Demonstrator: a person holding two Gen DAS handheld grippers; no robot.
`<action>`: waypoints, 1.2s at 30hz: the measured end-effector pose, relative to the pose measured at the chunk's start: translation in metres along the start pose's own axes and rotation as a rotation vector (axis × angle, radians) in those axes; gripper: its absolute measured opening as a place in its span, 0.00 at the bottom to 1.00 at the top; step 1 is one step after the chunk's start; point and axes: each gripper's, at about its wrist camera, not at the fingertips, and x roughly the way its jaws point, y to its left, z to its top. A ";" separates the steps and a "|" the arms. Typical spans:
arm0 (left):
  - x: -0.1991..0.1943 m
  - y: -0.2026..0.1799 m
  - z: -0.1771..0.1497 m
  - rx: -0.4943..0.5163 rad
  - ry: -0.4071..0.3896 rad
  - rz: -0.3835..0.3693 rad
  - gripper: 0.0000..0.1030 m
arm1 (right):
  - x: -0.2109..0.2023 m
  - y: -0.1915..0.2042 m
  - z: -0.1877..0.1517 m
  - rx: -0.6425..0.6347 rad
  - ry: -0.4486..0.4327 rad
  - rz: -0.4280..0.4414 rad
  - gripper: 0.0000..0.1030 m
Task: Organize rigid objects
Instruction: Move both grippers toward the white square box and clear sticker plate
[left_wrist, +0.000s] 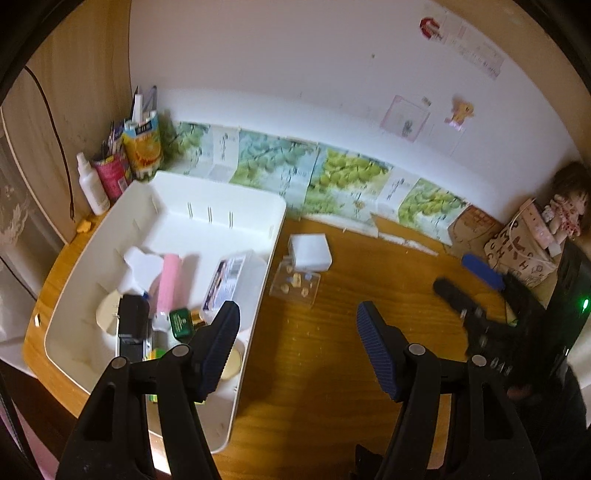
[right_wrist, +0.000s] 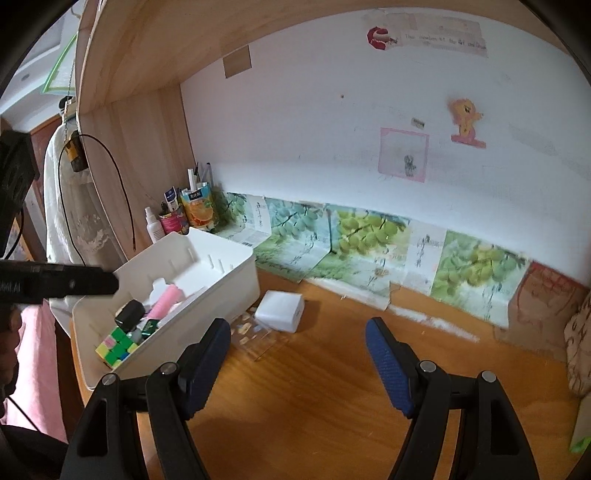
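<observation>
Most items already sit in the white bin (left_wrist: 236, 206), left of the left gripper (left_wrist: 297, 345): pink tube (left_wrist: 170, 280), black block, cube (right_wrist: 116, 345). Two remain on the bench (left_wrist: 314, 369): clear case (left_wrist: 295, 286) and white box (left_wrist: 309, 252), both ahead between the jaws, well apart. Right gripper (right_wrist: 299, 363) faces them too. Both jaws part-open, holding nothing.

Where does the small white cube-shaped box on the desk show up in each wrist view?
Left wrist: white box at centre, just right of the white bin, behind the clear plastic case.
Right wrist: white box left of centre.
Shared landmark: the white bin beside it.
</observation>
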 end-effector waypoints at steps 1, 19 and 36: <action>0.003 -0.001 -0.001 -0.006 0.015 0.007 0.73 | 0.002 -0.003 0.003 -0.012 -0.004 0.002 0.74; 0.045 -0.021 0.002 0.110 0.136 0.158 0.79 | 0.100 -0.013 0.021 -0.125 0.145 0.151 0.74; 0.060 -0.030 -0.012 0.174 0.120 0.193 0.79 | 0.205 0.014 0.004 0.035 0.332 0.203 0.74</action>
